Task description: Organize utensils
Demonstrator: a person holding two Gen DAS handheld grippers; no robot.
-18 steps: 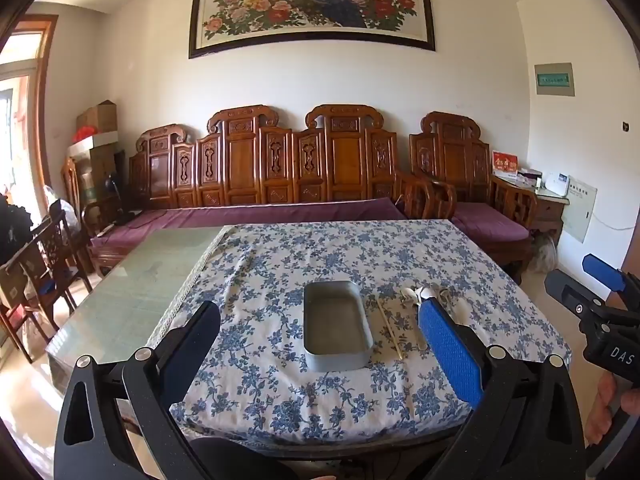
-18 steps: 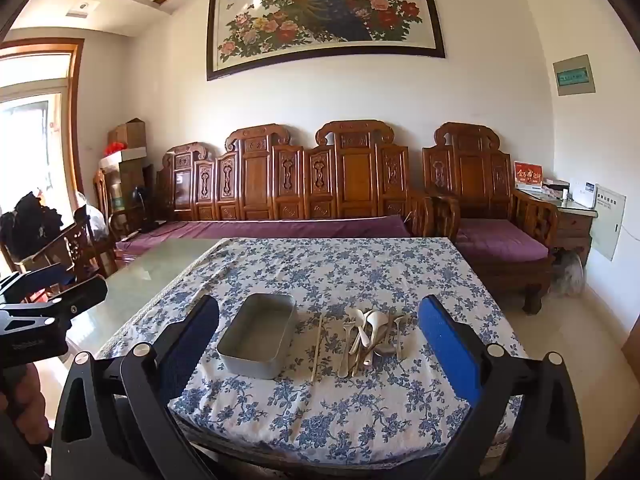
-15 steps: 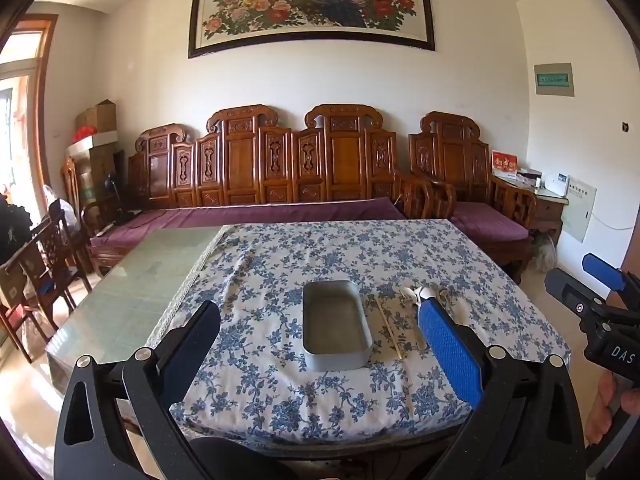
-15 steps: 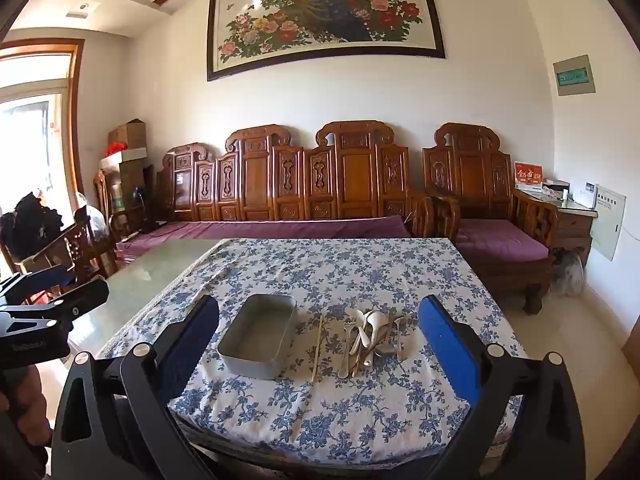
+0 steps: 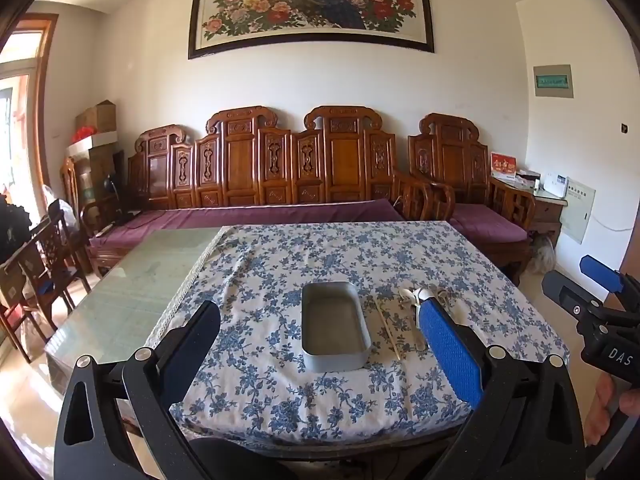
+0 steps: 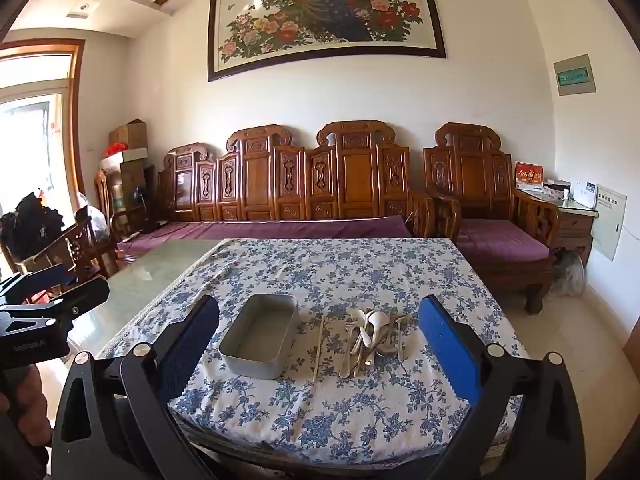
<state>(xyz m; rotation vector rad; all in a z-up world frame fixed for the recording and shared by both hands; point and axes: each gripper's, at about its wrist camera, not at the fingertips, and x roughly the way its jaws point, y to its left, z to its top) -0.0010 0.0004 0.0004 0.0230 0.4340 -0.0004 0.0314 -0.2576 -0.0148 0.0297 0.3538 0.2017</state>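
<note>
An empty grey metal tin [image 5: 334, 326] [image 6: 260, 334] sits on the blue-flowered tablecloth [image 5: 320, 264] near the table's front edge. Right of it lies a pair of wooden chopsticks [image 6: 319, 347] [image 5: 386, 327], then a heap of several white and metal spoons [image 6: 374, 336], partly hidden behind my finger in the left wrist view. My left gripper [image 5: 320, 350] hovers open before the table's front edge, facing the tin, nothing between its fingers. My right gripper [image 6: 320, 346] is open too, facing the chopsticks and spoons from the same distance. Each gripper shows at the other view's edge.
The cloth covers the right part of a glass-topped table [image 5: 132, 280]. A carved wooden sofa [image 5: 264, 184] with purple cushions stands behind, an armchair [image 6: 492, 216] to the right, wooden chairs [image 5: 44, 264] at left. A hand [image 5: 612, 412] holds the right gripper's handle.
</note>
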